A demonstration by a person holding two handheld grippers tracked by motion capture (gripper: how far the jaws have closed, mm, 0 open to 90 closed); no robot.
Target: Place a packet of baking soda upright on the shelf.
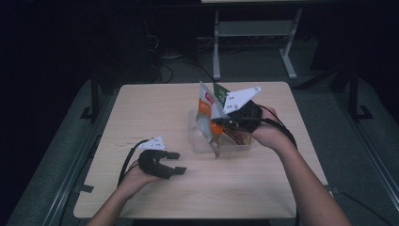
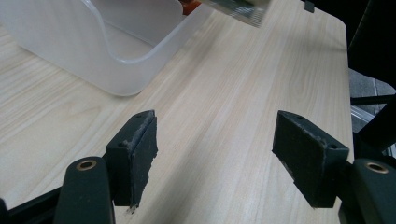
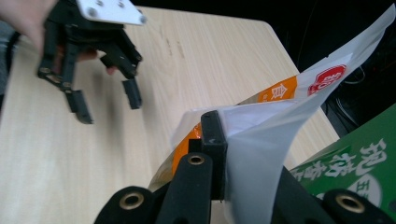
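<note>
The right gripper (image 1: 225, 123) clamps its jaws on a white-and-orange snack pouch (image 1: 207, 117), holding it tilted above a clear plastic bin (image 1: 200, 143) on the wooden table (image 1: 155, 188). The grip looks to sit near one edge of the thin film, so the pouch may slide out between the pads or swing and catch its lower corner on the bin's rim just below the gripper; a snag there could tip or drag the light bin. A green packet (image 3: 355, 163) lies just beside the pouch, on the far side of the same gripper, and could be nudged or pulled along with it if the pouch is swept sideways. In the right gripper view the film (image 3: 261, 154) folds around one black jaw, which suggests a loose, crumpled hold rather than a flat one.

The left gripper (image 1: 171, 162) rests low over the table, well apart from the bin, its jaws spread wide with nothing between them; in the left gripper view bare wood (image 2: 224, 140) lies between the pads, and the bin's corner (image 2: 130, 70) stands ahead and off to one side.
</note>
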